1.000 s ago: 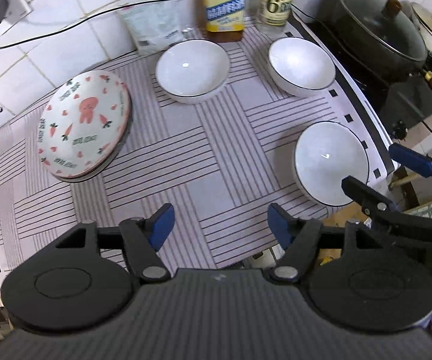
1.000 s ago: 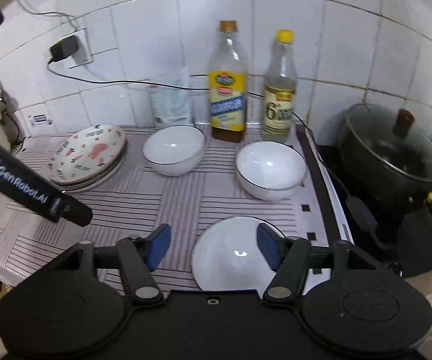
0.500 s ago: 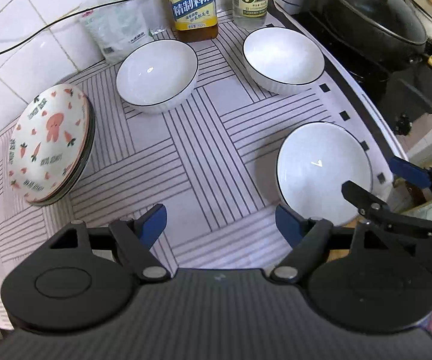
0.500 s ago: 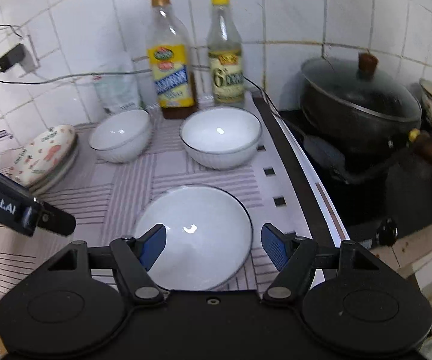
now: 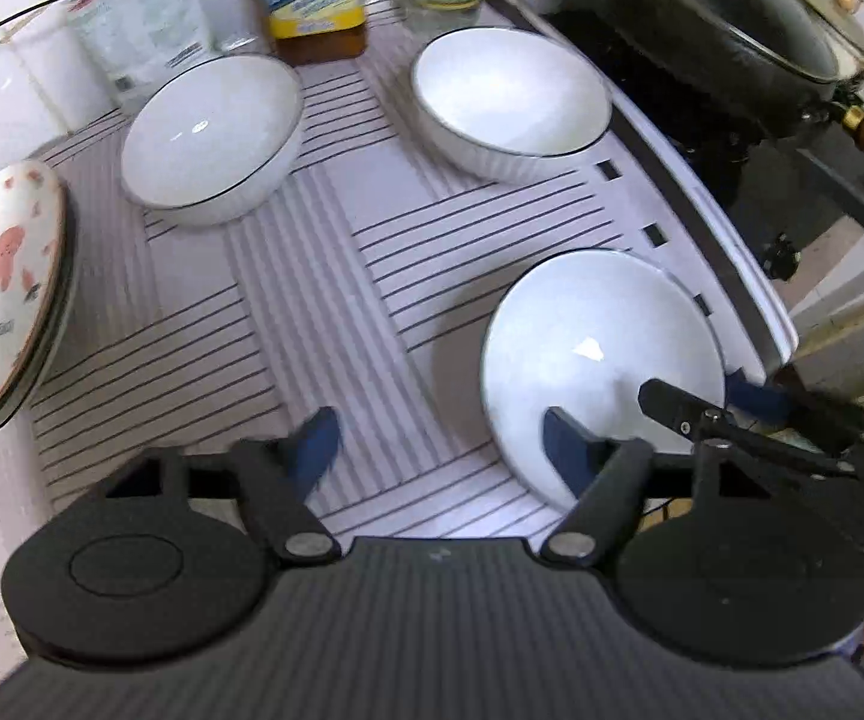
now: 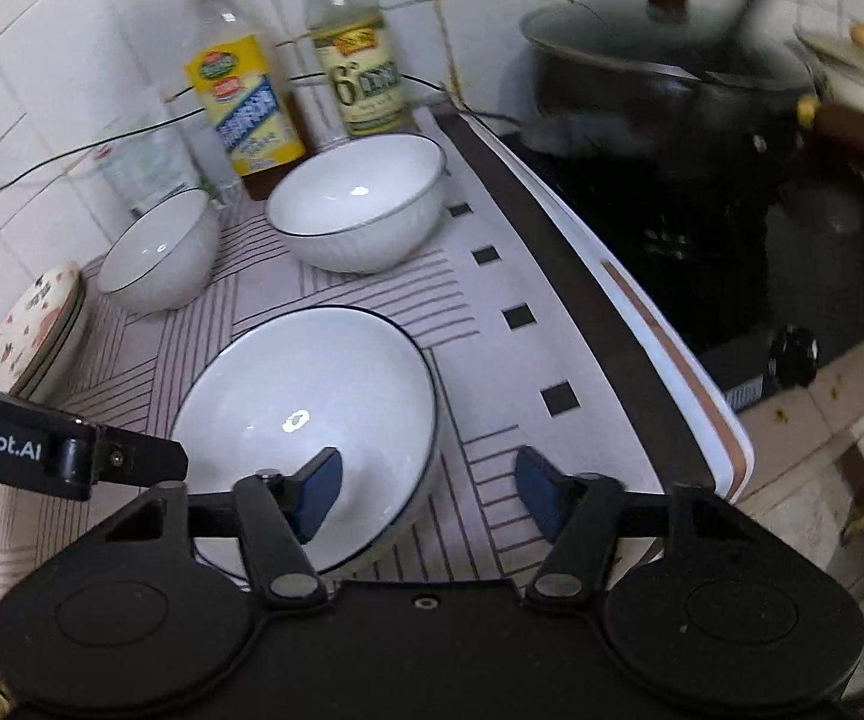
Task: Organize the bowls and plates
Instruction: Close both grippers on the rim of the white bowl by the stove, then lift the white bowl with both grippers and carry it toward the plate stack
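Three white bowls with dark rims stand on the striped mat. The near bowl (image 5: 600,354) (image 6: 312,396) has both grippers at it. My left gripper (image 5: 441,450) straddles its left rim, right pad over the inside, jaws closing, pads apart from the rim. My right gripper (image 6: 426,492) (image 5: 714,402) straddles the opposite rim, left pad inside, right pad outside, jaws closing with a gap still showing. The other bowls (image 5: 210,132) (image 5: 510,96) stand at the back. A stack of patterned plates (image 5: 0,288) (image 6: 36,330) lies at the far left.
Two bottles (image 6: 240,90) (image 6: 366,60) and a clear bag (image 5: 150,30) stand against the tiled wall, with a black cable (image 6: 102,141) running along it. A lidded dark pot (image 6: 660,78) sits on the stove (image 6: 702,252) to the right. The mat's edge (image 6: 672,372) is close by.
Both grippers have come down and forward onto the near bowl, and both pairs of jaws have narrowed. The right gripper has rolled, so the scene now tilts in its view.
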A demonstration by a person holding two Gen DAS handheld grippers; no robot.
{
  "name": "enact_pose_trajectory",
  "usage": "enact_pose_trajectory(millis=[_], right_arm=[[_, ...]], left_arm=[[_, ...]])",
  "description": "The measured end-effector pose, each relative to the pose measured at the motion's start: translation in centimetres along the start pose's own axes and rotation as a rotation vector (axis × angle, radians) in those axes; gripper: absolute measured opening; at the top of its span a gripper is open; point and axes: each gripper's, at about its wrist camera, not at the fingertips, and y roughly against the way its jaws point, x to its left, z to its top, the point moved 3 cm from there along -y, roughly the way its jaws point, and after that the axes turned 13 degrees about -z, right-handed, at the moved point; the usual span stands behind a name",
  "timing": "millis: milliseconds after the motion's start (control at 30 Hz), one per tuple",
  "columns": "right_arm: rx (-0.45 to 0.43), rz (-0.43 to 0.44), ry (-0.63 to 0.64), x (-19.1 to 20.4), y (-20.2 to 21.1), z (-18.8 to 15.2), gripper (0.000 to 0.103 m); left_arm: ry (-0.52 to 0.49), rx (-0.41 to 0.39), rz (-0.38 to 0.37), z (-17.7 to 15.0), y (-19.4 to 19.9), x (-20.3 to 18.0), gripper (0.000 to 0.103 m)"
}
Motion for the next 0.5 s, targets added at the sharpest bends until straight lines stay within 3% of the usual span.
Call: enact_pose_trajectory(millis=[33,100,300,500], right_arm=[[0.019,0.007,-0.014,-0.1,-0.3,-0.1,0.034],[0.030,0.049,-0.038,-0.1,-0.4,-0.1,0.020],[0.021,0.029,-0.073,0.4,-0.5,0.0,0.018],[0.019,0.035,-0.080,0.5,-0.4,0.4,0.017]], left_arm=[[-0.002,0.011,-0.003,0.0,-0.5,-0.1,0.050],[0.011,0.030,-0.010,0.1,-1.2,-0.1,0.035],[0.057,0.047,-0.069,-0.3,-2.3,0.0,0.010],[0.038,0.059,-0.050,-1.0,-2.4,-0.3,0.009]])
